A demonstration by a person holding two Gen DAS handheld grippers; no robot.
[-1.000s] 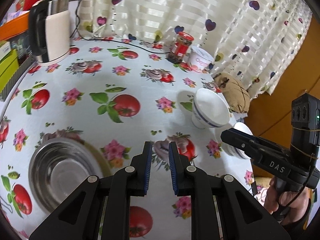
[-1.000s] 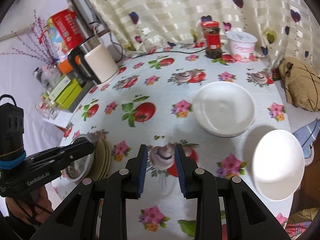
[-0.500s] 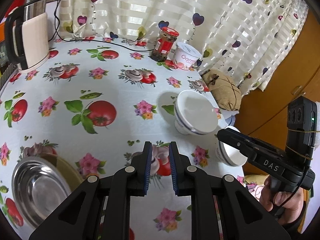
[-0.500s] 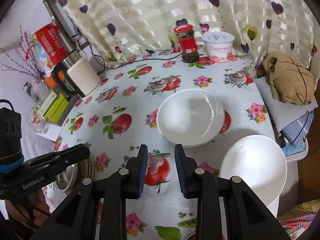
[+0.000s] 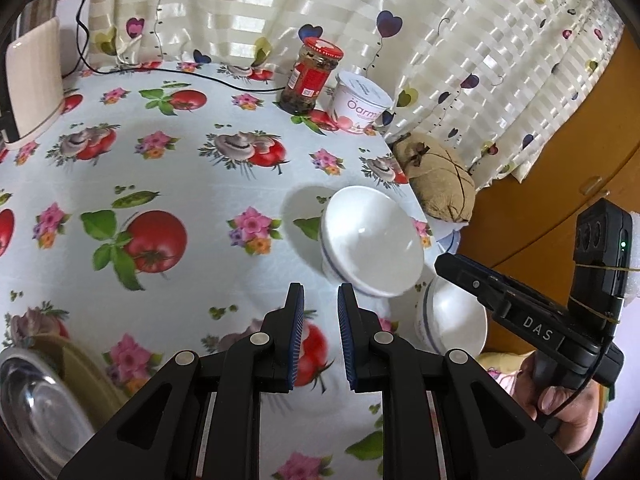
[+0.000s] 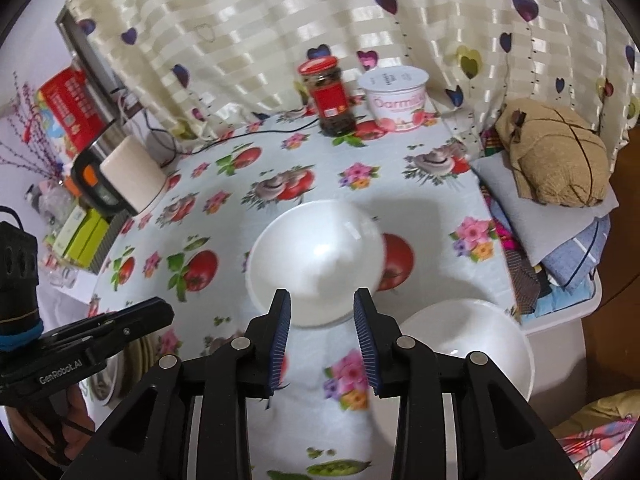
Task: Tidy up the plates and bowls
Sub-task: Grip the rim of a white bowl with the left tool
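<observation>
**Grippers over the bowls, both empty**

Bowls sit at the right side of the table [image 5: 168, 184], which wears a cloth printed with tomatoes and flowers. The larger white bowl [image 6: 316, 264] stands upright on the cloth; the smaller white bowl [image 6: 476, 344] stands just beside it, at the table's edge. In the left wrist view a steel bowl [image 5: 36, 408] rests on an olive plate [image 5: 86, 372] at the lower left, well apart from the white pair.

The left gripper [image 5: 320, 336] hangs above bare cloth near the larger bowl, its blue-padded jaws a narrow gap apart with nothing between them. The right gripper [image 6: 322, 344] points down at the near rim of the larger bowl; its jaws are opening and nothing is pinched between them.

At the far edge, by the curtain [image 6: 320, 12], a red-lidded jar [image 6: 330, 96] stands next to a yogurt tub [image 6: 396, 100]. A kettle [image 6: 120, 176] stands at the table's left side.
</observation>
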